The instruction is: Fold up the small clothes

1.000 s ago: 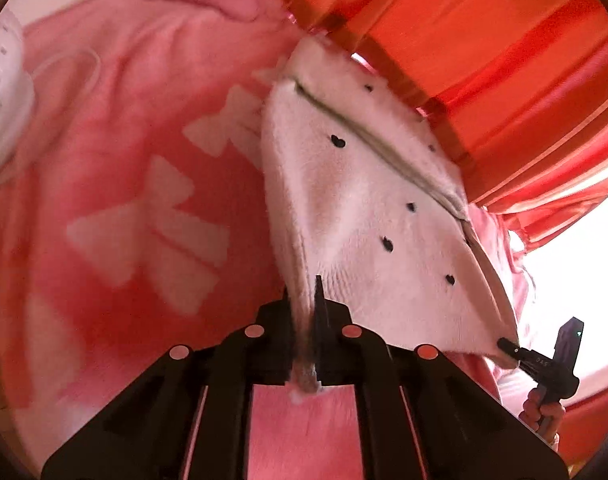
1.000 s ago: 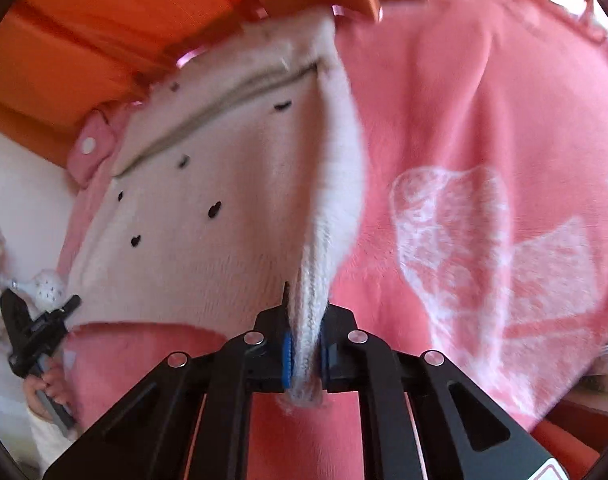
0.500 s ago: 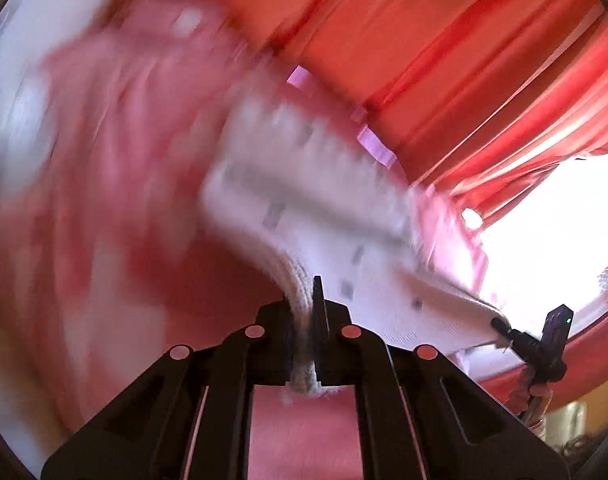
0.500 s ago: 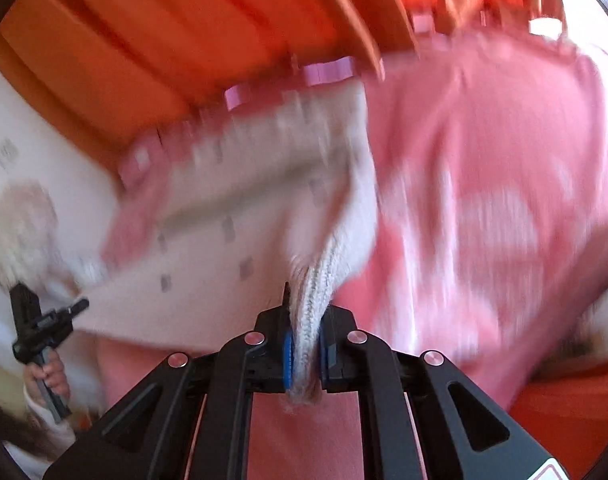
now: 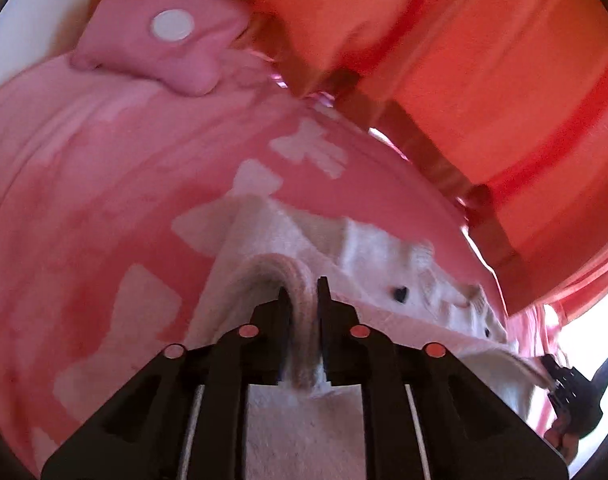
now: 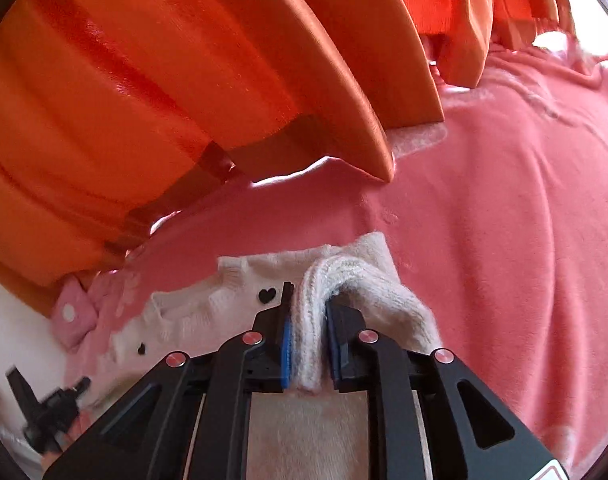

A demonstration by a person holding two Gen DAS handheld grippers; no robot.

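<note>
- We see the left gripper (image 5: 301,300) clamped on a ribbed edge of the small white sweater (image 5: 384,280), the knit bunched between its two black fingers.
- We see the right gripper (image 6: 308,308) likewise clenched on a thick ribbed fold of the sweater (image 6: 207,312), pinched between blue pads (image 6: 286,352).
- The sweater lies low on the pink blanket (image 5: 103,200), its far part spread on the blanket just ahead of both grippers and the near edge held between them.
- Only the left wrist view shows the blanket's pale bow shapes and, at the far end of the blanket, the pink cushion (image 5: 163,40) with a white dot in full.
- Only the right wrist view shows a plain stretch of the blanket (image 6: 504,200) to the right of the sweater, and a black heart motif (image 6: 267,295) clearly.
- Both views show the orange curtain (image 6: 163,80) hanging along the blanket's far edge.
- Each view catches the other gripper at the sweater's far corner.
</note>
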